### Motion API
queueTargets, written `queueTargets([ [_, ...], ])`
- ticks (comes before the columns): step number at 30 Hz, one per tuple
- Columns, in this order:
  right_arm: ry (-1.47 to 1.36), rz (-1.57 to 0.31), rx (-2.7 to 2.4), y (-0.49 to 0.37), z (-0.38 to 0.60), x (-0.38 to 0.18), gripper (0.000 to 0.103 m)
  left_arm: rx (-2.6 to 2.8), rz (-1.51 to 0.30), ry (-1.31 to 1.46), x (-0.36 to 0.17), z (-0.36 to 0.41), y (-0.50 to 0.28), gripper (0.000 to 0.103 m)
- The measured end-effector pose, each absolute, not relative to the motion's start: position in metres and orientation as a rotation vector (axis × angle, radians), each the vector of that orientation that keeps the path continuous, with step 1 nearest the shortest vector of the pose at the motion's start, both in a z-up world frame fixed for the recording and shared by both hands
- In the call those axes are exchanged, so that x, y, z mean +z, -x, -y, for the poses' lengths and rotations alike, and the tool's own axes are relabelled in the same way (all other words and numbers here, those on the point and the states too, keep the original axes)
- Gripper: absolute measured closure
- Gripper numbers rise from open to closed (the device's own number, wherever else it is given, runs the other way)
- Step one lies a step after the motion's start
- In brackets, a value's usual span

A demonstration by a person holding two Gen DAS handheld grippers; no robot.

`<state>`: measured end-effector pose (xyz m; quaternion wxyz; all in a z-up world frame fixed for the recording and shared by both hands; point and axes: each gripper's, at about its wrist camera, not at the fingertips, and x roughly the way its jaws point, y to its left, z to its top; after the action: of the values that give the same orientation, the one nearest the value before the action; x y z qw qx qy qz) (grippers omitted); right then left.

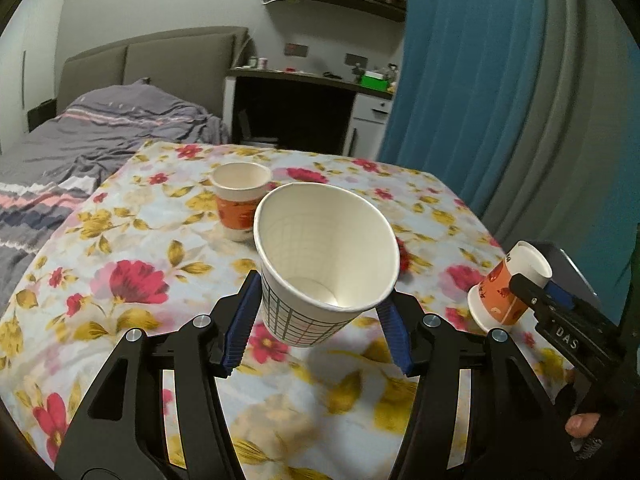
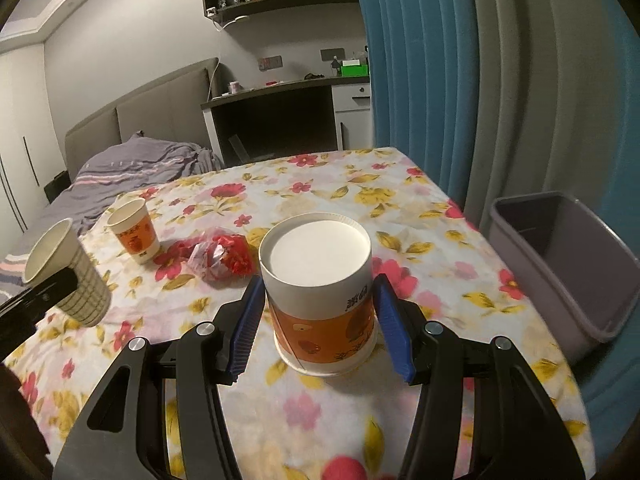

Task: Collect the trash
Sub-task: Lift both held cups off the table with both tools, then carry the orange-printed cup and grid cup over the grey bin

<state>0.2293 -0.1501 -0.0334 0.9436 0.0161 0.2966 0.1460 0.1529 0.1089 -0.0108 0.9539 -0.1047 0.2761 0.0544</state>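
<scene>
Two cups in hand, the bin waits at the desk's edge.

The left hand-held gripper [image 1: 320, 312] clamps the checked cup [image 1: 326, 256], mouth toward the camera; the right hand-held gripper [image 2: 320, 320] grips the inverted orange cup [image 2: 322, 300]. From the right wrist the grey bin [image 2: 568, 276] sits at three o'clock, so carry both there level, releasing over its opening. An upright orange cup [image 2: 134, 236] and a red wrapper [image 2: 224, 258] remain at ten o'clock.

The checked cup [image 1: 320, 264] and both orange-banded cups [image 2: 322, 304] [image 1: 239, 200] look like matt paper. The tablecloth [image 2: 400, 208] is soft flowered cloth. The bin [image 2: 568, 272] is smooth plastic. The pads [image 1: 240, 328] are ribbed blue, on matt black fingers with shiny metal bolts.
</scene>
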Motion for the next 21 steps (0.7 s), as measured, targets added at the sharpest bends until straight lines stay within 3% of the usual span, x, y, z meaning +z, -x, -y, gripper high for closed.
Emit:
queueTargets([
  [21,-0.052,-0.509,0.213,-0.199,0.258,0.004,0.048,-0.114,-0.573,0.123,0.007,0.016,-0.172,0.047],
])
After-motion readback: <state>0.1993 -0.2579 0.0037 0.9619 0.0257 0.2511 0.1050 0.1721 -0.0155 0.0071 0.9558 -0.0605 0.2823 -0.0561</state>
